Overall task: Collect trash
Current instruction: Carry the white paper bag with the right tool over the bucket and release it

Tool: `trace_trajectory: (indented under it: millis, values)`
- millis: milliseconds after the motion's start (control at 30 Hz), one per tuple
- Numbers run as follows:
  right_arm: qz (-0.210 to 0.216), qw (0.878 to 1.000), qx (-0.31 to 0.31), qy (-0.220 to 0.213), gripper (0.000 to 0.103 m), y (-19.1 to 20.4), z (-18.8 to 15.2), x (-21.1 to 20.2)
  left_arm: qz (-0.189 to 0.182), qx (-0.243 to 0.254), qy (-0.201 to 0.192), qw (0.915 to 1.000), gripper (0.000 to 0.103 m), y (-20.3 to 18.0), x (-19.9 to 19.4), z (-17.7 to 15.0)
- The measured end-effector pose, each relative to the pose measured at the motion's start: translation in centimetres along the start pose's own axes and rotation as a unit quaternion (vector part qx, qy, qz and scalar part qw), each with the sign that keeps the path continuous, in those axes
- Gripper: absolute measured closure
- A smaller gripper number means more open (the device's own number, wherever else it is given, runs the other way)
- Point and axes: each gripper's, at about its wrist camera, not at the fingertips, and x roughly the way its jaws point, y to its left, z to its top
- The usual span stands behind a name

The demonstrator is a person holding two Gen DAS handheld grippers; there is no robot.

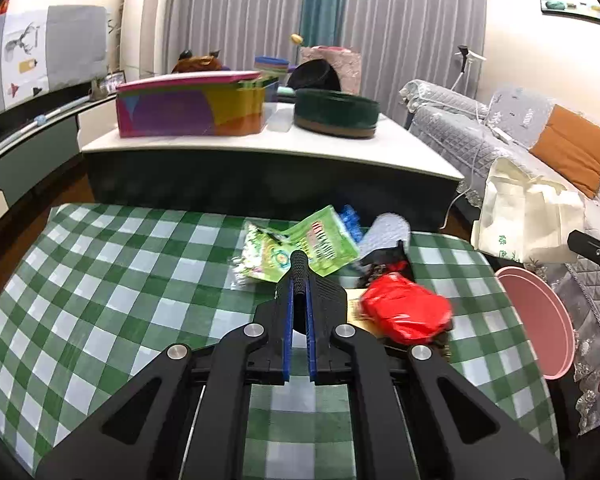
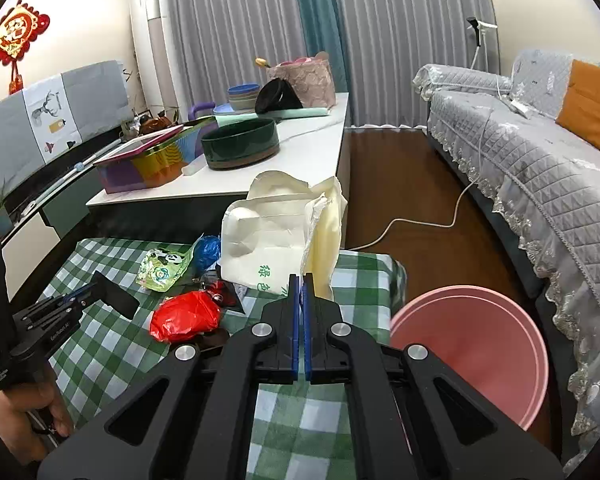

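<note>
Trash lies on the green checked tablecloth (image 1: 112, 264): a green snack wrapper (image 1: 300, 242), a crumpled red plastic bag (image 1: 406, 312), a blue crumpled piece (image 1: 350, 216) and dark scraps (image 1: 384, 264). My left gripper (image 1: 299, 258) is shut and empty, its tips just above the wrapper's near edge. In the right wrist view my right gripper (image 2: 302, 278) is shut on the edge of a cream tote bag (image 2: 278, 236) and holds it up over the table. The red bag (image 2: 186, 316) and wrapper (image 2: 162, 268) lie to its left, near the left gripper (image 2: 112, 292).
A pink bin (image 2: 472, 352) stands on the floor right of the table, also in the left wrist view (image 1: 540, 320). A white coffee table (image 1: 260, 148) with a colourful box and green round tin is behind. A grey sofa (image 2: 540, 184) runs along the right.
</note>
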Motion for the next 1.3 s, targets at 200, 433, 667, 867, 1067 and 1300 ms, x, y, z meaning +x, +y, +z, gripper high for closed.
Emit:
trace_trajectory:
  millis: [200, 433, 667, 867, 1067, 1300]
  values:
    - [-0.009, 1.0, -0.002, -0.015, 0.101, -1.3, -0.3, -2.5, -0.007, -0.001, -0.006, 1.0, 0.098, -1.2, -1.5, -0.5]
    - [-0.018, 1.0, 0.015, -0.02, 0.101, -3.7, -0.9, -4.6, -0.015, 0.004, -0.01, 0.9998, 0.098, -2.7, -2.7, -0.9]
    - [-0.025, 0.999, 0.028, -0.03, 0.101, -5.4, -1.2, -6.4, -0.024, 0.009, -0.011, 0.9996, 0.098, -4.1, -3.4, -1.3]
    - [-0.031, 0.999, 0.034, -0.026, 0.101, -6.4, -1.7, -6.8, -0.033, 0.022, -0.017, 0.9991, 0.098, -5.5, -3.8, -1.3]
    - [-0.042, 0.998, 0.041, -0.028, 0.101, -7.5, -1.8, -7.3, -0.044, 0.029, -0.021, 0.9984, 0.098, -6.8, -3.9, -1.2]
    - [-0.058, 0.997, 0.049, -0.024, 0.101, -8.8, -2.1, -7.4, -0.063, 0.045, -0.026, 0.9967, 0.098, -9.1, -3.9, -1.0]
